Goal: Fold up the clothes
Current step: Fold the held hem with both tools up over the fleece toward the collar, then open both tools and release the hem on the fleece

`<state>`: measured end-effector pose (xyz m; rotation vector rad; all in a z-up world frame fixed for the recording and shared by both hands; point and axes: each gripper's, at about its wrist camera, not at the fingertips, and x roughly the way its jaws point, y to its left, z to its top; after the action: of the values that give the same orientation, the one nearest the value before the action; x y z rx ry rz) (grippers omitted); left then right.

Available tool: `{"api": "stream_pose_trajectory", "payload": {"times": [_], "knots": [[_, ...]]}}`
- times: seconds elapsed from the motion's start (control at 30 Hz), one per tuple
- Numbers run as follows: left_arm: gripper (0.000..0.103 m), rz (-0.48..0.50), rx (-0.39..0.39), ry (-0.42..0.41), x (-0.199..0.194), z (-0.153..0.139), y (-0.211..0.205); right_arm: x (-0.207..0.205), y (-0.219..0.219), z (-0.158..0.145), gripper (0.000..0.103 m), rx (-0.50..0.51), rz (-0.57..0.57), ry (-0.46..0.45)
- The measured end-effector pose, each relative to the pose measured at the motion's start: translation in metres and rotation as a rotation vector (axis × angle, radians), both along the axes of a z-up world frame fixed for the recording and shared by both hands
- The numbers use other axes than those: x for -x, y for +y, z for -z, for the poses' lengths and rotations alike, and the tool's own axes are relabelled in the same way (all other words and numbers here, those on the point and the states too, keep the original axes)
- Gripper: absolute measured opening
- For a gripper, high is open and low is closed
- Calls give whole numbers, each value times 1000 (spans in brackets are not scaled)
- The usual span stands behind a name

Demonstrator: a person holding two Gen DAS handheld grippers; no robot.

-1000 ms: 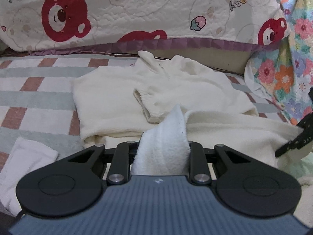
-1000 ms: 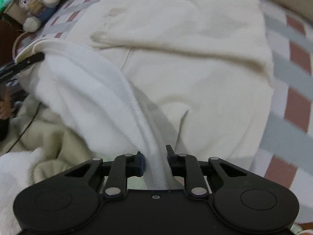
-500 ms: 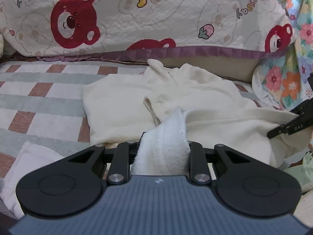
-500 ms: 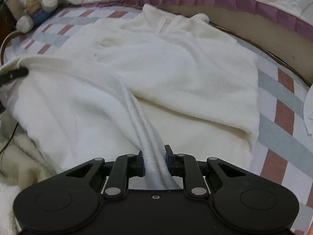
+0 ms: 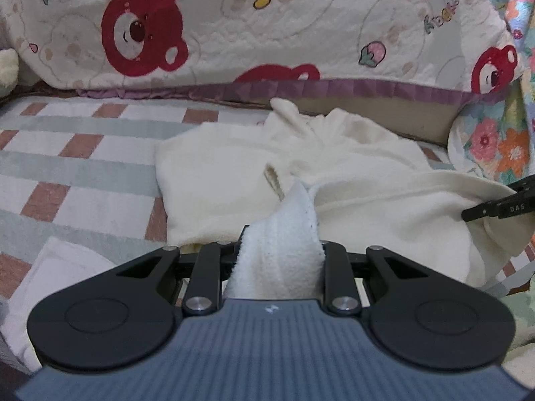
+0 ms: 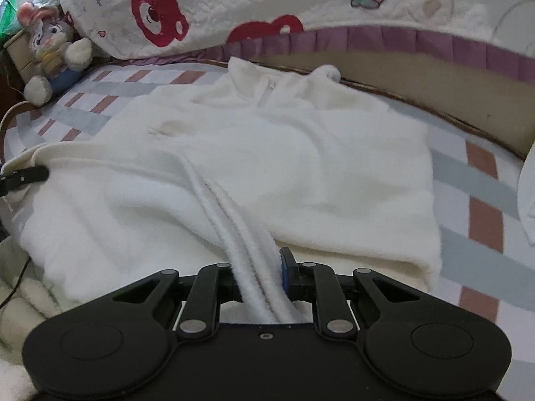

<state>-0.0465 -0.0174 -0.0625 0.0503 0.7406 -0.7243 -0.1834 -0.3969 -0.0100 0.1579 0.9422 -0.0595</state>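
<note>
A cream fleece sweater (image 5: 214, 173) lies on the checked bed, its zip collar toward the headboard; it also shows in the right wrist view (image 6: 301, 153). My left gripper (image 5: 279, 250) is shut on one corner of its bottom hem. My right gripper (image 6: 259, 267) is shut on the other hem corner, bunched between the fingers. The hem is lifted off the bed and stretched between both grippers. The right gripper's fingertip (image 5: 495, 205) shows at the right edge of the left view; the left gripper's fingertip (image 6: 25, 177) shows at the left edge of the right view.
A bear-print quilt (image 5: 267, 23) is heaped along the back. A floral cloth (image 5: 495, 147) is at the right. A plush rabbit (image 6: 50, 46) sits at the far left. A white folded cloth (image 5: 60, 267) lies near my left gripper. The checked sheet (image 5: 67, 153) spreads left.
Both grippers have pulled back with the hem held, and the views have tilted up. More of the sweater's body, the collar and the quilt now show.
</note>
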Motion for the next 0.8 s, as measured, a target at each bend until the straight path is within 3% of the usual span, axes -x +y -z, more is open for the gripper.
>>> {"api": "stream_pose_trajectory", "payload": {"times": [0.17,0.3,0.33,0.4,0.43,0.47,0.53,0.57,0.67,0.8], "knots": [[22,24,2,-61,-29,-38,-17,-13,-10,-2,17,-22,35,-42],[26,-7,3,-139,-79,-72,-47,-61,-26,-43,18,74,-3,-136],[37,-33,-11,-142,-95,-68,-53,-76,-30,-52,19,100,-11,-161],[53,-120,-36,-116,-124,-50,-58,-99,-37,-59,35,160,-24,-248],[53,-182,-44,-84,-136,-37,-57,-108,-40,-57,41,189,-29,-305],[53,-211,2,-41,-139,-24,-47,-111,-45,-53,50,182,-26,-347],[53,-260,106,48,-141,2,-25,-113,-58,-40,52,132,24,-370],[53,-276,155,76,-139,17,-6,-109,-65,-30,53,110,50,-348],[53,-307,147,176,-136,49,20,-94,-80,-4,53,75,98,-274],[53,-321,190,204,-146,53,27,-68,-100,24,53,113,142,-159]]}}
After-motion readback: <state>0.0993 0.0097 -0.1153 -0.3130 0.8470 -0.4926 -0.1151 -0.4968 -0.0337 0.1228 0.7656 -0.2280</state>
